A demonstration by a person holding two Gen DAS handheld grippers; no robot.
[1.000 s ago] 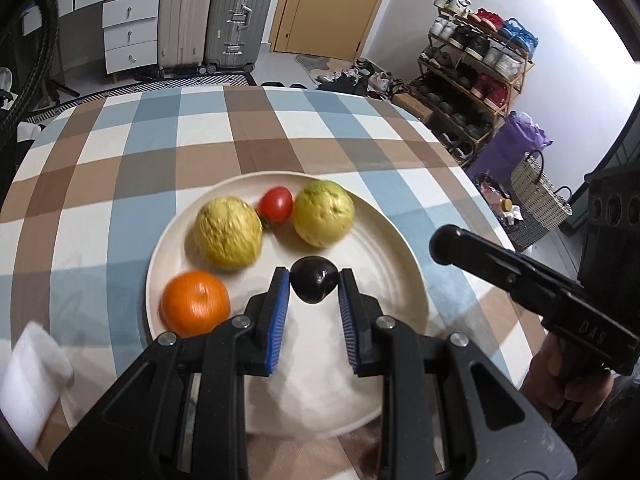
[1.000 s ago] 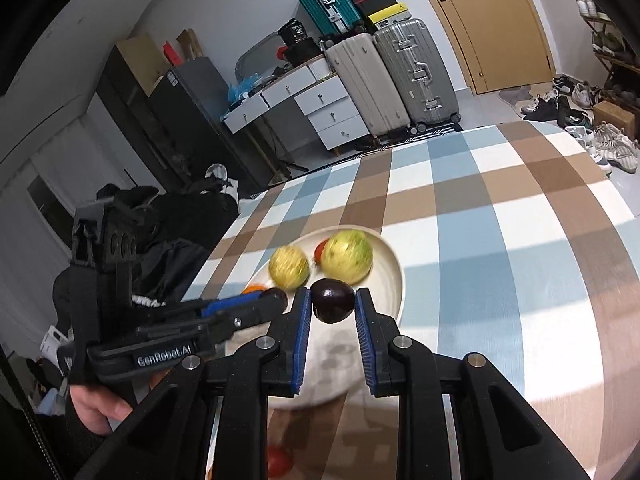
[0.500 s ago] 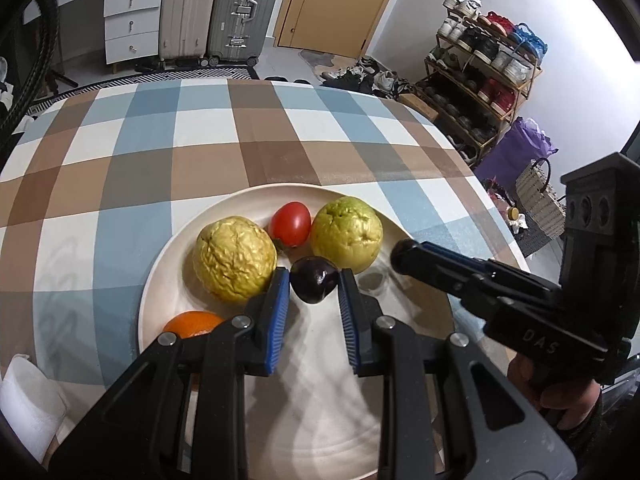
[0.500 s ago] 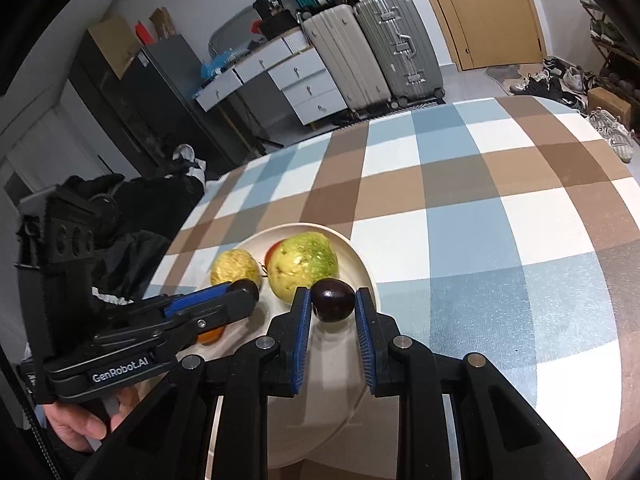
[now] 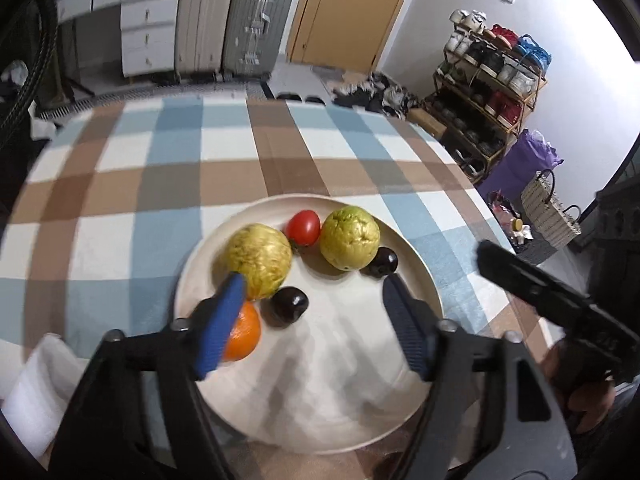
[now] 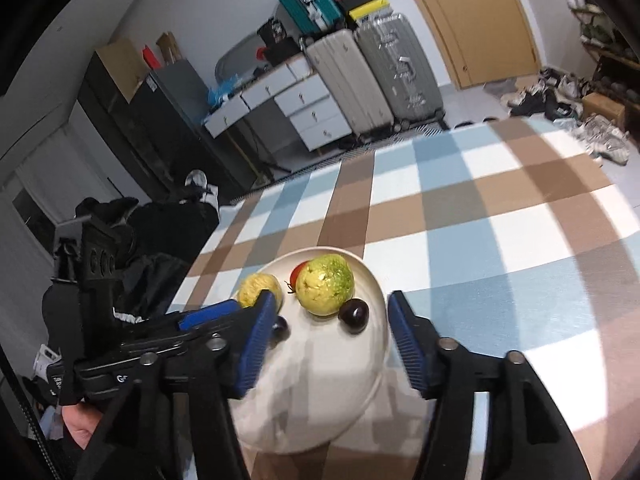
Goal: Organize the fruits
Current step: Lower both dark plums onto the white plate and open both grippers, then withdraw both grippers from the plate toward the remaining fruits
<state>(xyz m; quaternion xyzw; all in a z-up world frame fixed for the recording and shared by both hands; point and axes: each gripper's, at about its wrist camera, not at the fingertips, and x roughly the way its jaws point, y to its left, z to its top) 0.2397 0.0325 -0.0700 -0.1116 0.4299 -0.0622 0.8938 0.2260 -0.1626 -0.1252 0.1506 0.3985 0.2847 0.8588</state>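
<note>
Six pieces of fruit sit on a cream plate on a counter covered in a blue, brown and white checked cloth. Two dark plums lie free on the plate: one plum rests just in front of a wrinkled yellow fruit, close to the blue-padded finger on the left of the left hand-held gripper; the other plum rests against a yellow-green guava, nearer the plate's right rim. A red tomato sits between the yellow fruit and the guava, and an orange lies at the plate's left edge, partly hidden behind the gripper finger. The left hand-held gripper is spread, its jaws opening, and its pads touch neither plum. From the right wrist view, the right hand-held gripper is likewise spread and opening above the plate's right side, with the second plum lying between its fingers but apart from both pads. Each gripper shows in the other's view, held by a person's hand. Suitcases, a chest of drawers and a shoe rack stand in the room behind.
</note>
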